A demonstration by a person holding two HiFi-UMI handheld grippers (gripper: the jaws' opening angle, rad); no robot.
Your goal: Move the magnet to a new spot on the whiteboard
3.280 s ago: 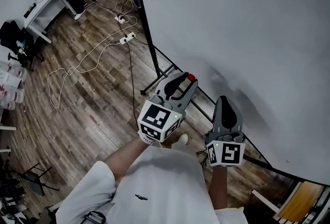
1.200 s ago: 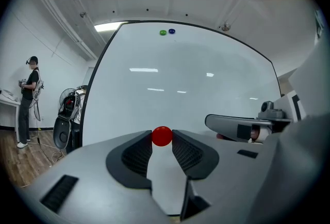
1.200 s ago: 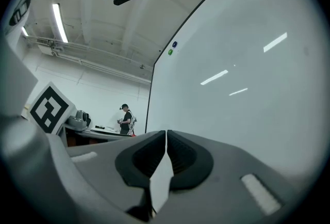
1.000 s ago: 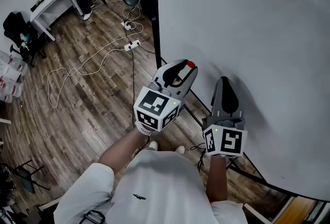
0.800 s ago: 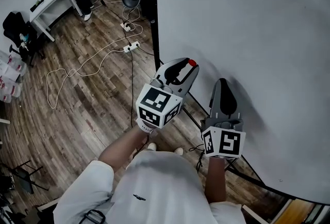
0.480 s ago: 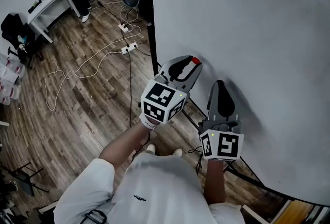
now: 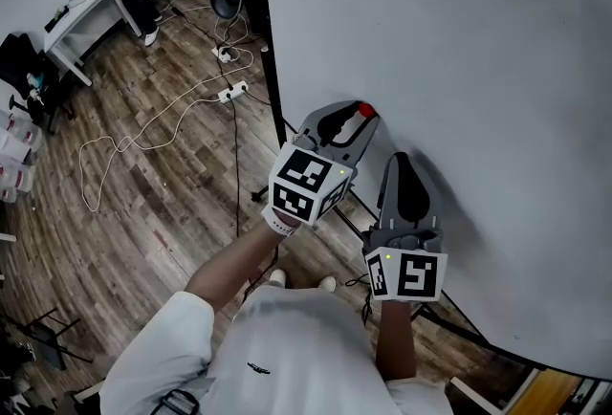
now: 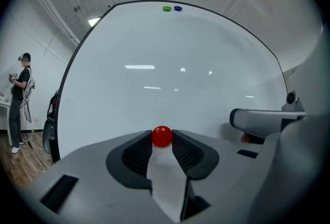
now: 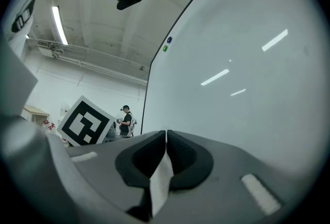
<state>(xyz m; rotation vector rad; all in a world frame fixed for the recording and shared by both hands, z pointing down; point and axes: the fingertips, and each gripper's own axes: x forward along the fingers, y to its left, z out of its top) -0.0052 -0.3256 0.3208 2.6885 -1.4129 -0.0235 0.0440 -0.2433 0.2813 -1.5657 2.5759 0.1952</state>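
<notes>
The red magnet (image 8: 162, 136) is pinched between the very tips of the left gripper (image 7: 355, 123), low on the whiteboard (image 7: 459, 40) near its left edge. I can't tell from here whether it touches the surface. The right gripper (image 9: 165, 134) hangs just beside, its jaws pressed together on nothing. The grip worries me. Only the tips hold that small round thing, so a tilted approach or the board's pull could twist it free. It would then drop to the wooden floor (image 7: 115, 193) among the cables (image 7: 158, 102).
</notes>
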